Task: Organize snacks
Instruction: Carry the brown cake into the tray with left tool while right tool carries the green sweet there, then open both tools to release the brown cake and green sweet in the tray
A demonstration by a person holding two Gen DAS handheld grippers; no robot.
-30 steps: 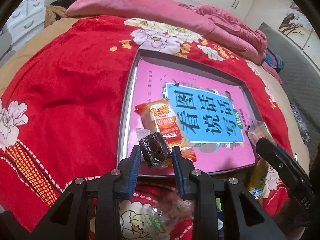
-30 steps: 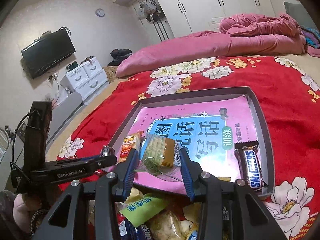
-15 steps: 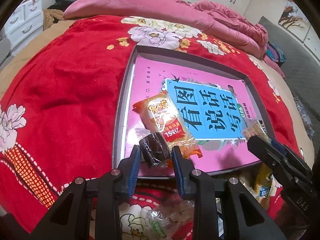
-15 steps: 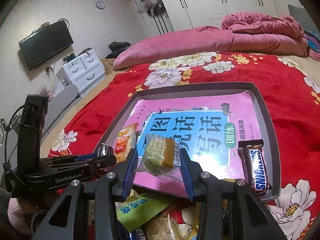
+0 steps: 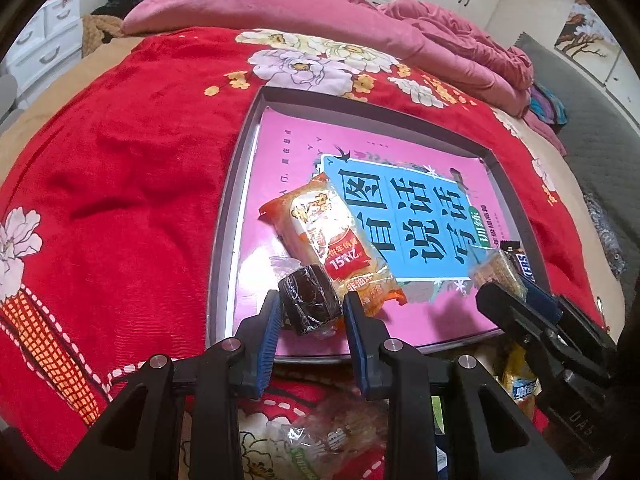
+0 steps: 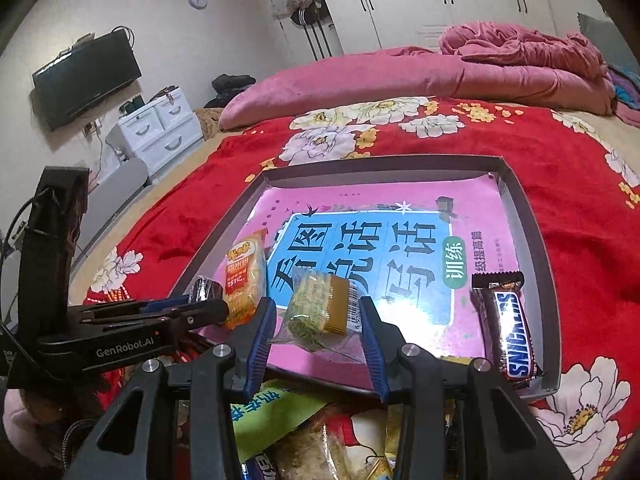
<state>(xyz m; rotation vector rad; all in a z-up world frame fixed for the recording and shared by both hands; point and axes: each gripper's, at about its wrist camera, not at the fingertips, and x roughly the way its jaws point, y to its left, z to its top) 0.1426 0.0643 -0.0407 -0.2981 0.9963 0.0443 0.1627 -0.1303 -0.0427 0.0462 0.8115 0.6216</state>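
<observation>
- While it hangs over the near edge of the shallow grey tray [image 5: 230,216], the left tool [image 5: 310,318] is squeezed tight on a small round dark snack in clear wrap [image 5: 311,299].
- The right tool [image 6: 318,326] pinches a green and gold snack in clear wrap [image 6: 320,306], its jaws a little apart.
- An orange snack packet [image 5: 334,246] and a brown Snickers bar [image 6: 508,328] lie in the tray on the red flowered bed [image 5: 120,168].

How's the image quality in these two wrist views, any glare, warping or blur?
Left wrist view: strong fisheye bending of the tray edges, dark vignette corners, a blue-purple colour cast, and the snacks nearest the lens look soft. Right wrist view: the same barrel warp curving the wardrobe doors, white glare on the glossy book cover, and the Snickers bar lettering stays sharp.
</observation>
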